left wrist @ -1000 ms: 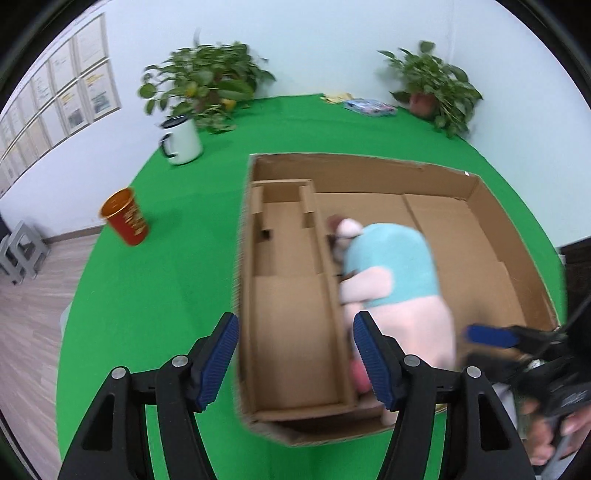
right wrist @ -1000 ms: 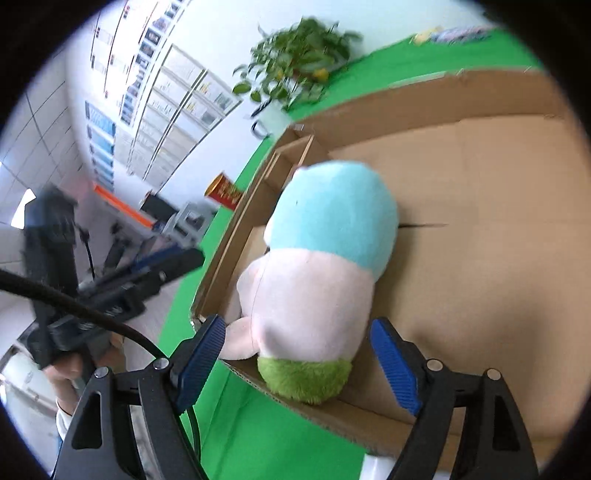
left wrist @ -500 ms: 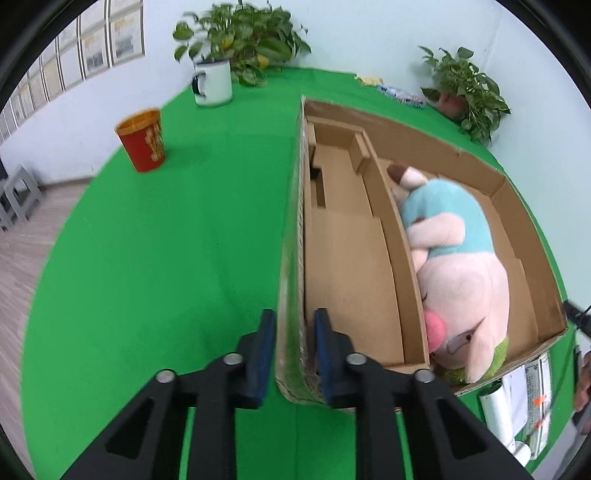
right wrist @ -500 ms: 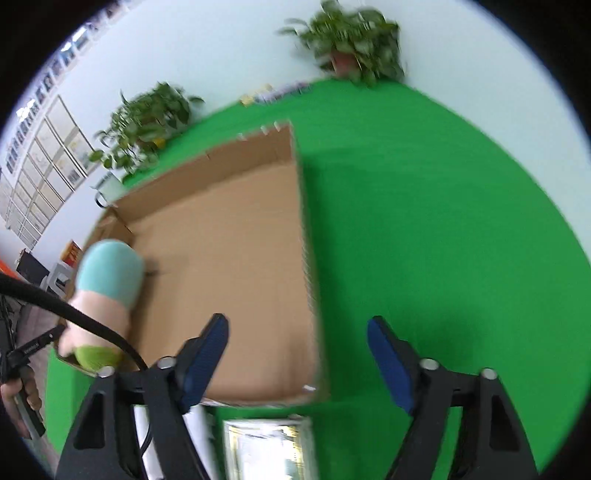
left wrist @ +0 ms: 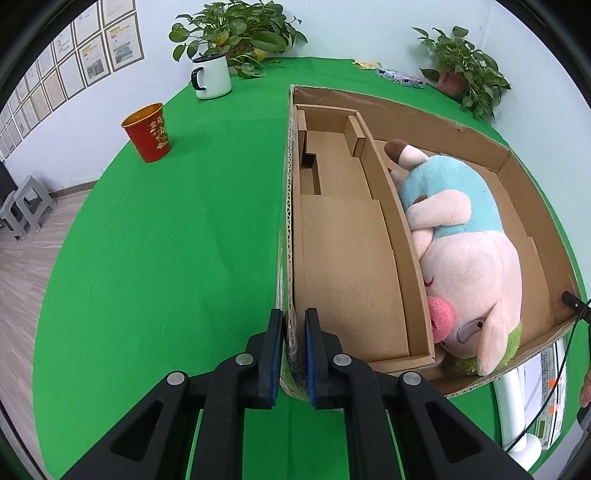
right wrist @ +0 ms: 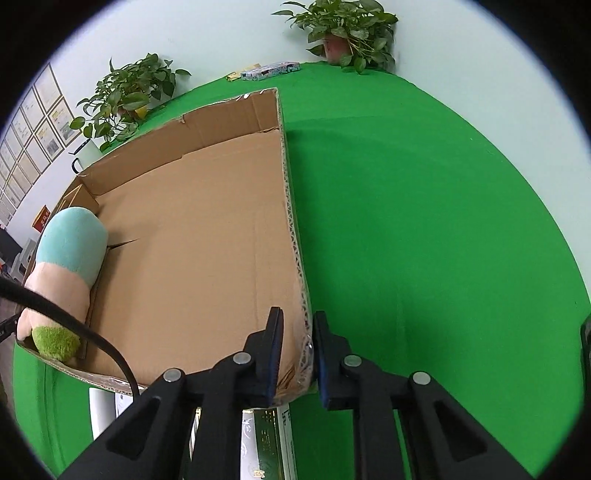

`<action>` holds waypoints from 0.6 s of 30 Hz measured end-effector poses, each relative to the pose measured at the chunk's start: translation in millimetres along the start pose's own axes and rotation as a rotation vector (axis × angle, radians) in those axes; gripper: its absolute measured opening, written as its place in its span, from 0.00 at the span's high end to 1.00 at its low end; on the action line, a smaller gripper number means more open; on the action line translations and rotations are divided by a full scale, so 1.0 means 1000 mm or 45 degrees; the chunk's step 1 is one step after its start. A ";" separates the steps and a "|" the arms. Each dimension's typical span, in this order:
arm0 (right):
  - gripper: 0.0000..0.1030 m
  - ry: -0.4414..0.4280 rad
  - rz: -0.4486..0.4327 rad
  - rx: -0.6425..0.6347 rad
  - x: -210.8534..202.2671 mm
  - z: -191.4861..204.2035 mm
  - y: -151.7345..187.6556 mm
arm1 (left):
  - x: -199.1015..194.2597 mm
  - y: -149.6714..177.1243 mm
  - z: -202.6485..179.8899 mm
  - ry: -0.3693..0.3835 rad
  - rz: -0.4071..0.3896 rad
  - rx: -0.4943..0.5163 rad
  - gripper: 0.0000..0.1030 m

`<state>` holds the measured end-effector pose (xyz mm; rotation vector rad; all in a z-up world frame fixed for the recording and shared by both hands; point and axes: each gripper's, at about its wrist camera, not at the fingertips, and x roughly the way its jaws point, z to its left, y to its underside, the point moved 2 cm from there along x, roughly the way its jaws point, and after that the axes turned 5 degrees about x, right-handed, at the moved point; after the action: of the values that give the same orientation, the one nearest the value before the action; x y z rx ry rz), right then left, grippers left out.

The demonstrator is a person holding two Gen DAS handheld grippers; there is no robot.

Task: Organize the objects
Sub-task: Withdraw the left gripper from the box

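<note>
Gripping box [left wrist: 439,110] walls btwn both jaws

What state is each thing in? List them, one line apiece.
cardboard box: open-topped, gripped at both side walls.
plush pig: lying on its side inside the box.
left gripper: shut on the left wall.
right gripper: closing on the right wall.
red cup: upright.
white mug: upright.

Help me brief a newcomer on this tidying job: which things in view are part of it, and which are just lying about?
In the job:
- shallow brown cardboard box, left gripper clamped on one wall, right gripper closing on the opposite wall
- pink and blue plush pig inside it

Lying about:
- red paper cup
- white enamel mug
- potted plants
</note>
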<state>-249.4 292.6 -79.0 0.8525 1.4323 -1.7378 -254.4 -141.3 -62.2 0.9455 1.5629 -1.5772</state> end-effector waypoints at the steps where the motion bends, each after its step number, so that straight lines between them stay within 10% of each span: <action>1: 0.86 0.003 0.002 0.003 -0.001 0.000 0.002 | -0.002 0.003 0.000 0.001 0.000 -0.005 0.93; 13: 0.85 0.023 -0.057 -0.030 -0.024 -0.004 0.017 | -0.012 0.013 0.003 -0.014 -0.048 0.001 0.90; 16: 0.65 0.009 -0.160 -0.049 -0.048 0.002 0.019 | -0.027 0.014 0.001 -0.040 -0.131 0.010 0.84; 18: 0.24 -0.078 -0.252 -0.061 -0.072 0.011 0.024 | -0.046 0.014 -0.001 -0.086 -0.209 0.018 0.68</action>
<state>-192.0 287.4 -28.8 0.6450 1.5542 -1.8498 -220.0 -140.9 -29.1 0.7801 1.6182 -1.7173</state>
